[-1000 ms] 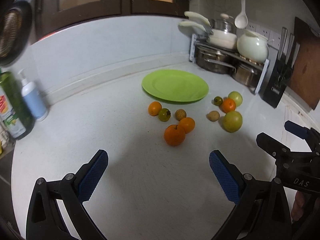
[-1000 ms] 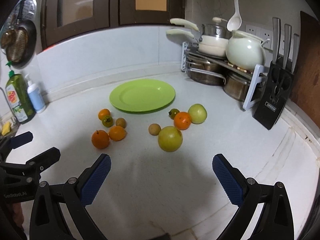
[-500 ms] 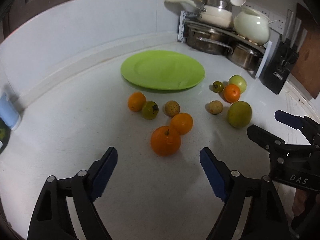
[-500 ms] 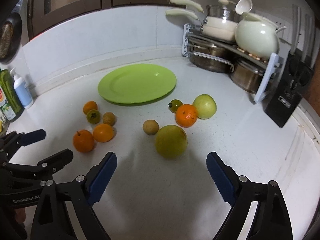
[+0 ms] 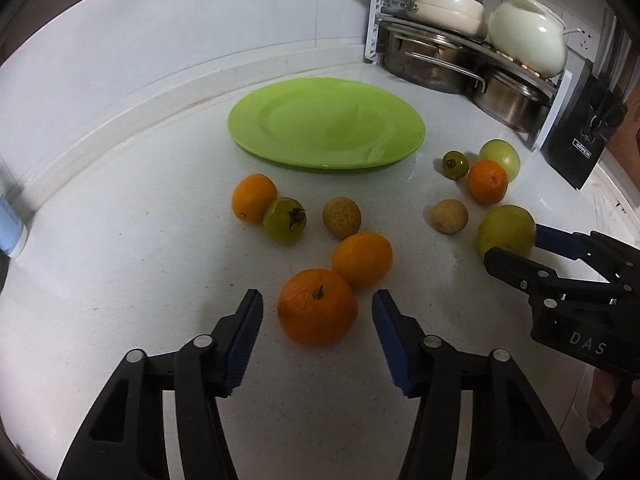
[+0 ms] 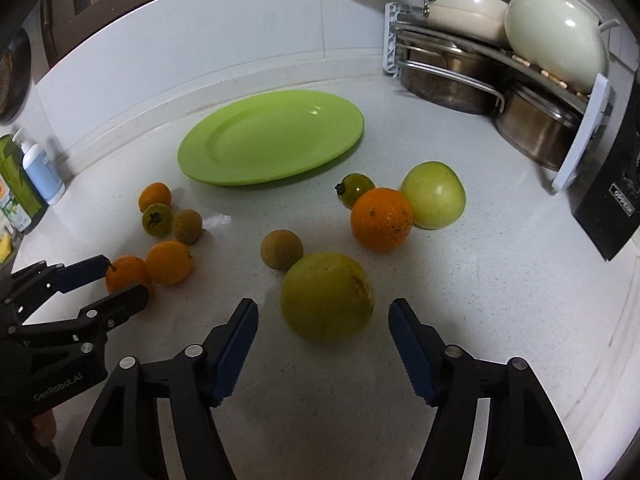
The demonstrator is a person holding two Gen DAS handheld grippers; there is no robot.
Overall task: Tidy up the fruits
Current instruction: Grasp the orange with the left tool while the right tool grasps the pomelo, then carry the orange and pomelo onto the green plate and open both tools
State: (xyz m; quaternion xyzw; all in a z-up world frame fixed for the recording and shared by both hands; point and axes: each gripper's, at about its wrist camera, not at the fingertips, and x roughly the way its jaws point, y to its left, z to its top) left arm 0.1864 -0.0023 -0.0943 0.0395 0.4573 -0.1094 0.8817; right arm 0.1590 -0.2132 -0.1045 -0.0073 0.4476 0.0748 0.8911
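1. So, the green plate (image 5: 326,128) sits in the upper middle of both views with nothing on it; every fruit is on the white counter (image 5: 120,280) below it.
2. Left gripper (image 5: 317,314), lower middle of its view: jaws wide, either side of a stemmed orange (image 5: 317,311) without touching it. A second orange (image 5: 362,260) touches that one just above and to the right.
3. Right gripper (image 6: 323,318), lower middle of its view: jaws wide too, flanking a big yellow-green fruit (image 6: 327,296), gaps on both sides. A small brown fruit (image 6: 281,249) sits right against its upper left.
4. Further up in the right view, another orange (image 6: 381,219) is pressed against a green apple (image 6: 434,195), with a small green tomato (image 6: 356,187) at its upper left.
5. Upper right: a rack (image 6: 576,148) holds steel pots (image 6: 444,76) below, with a cream pot (image 6: 554,46) on top.
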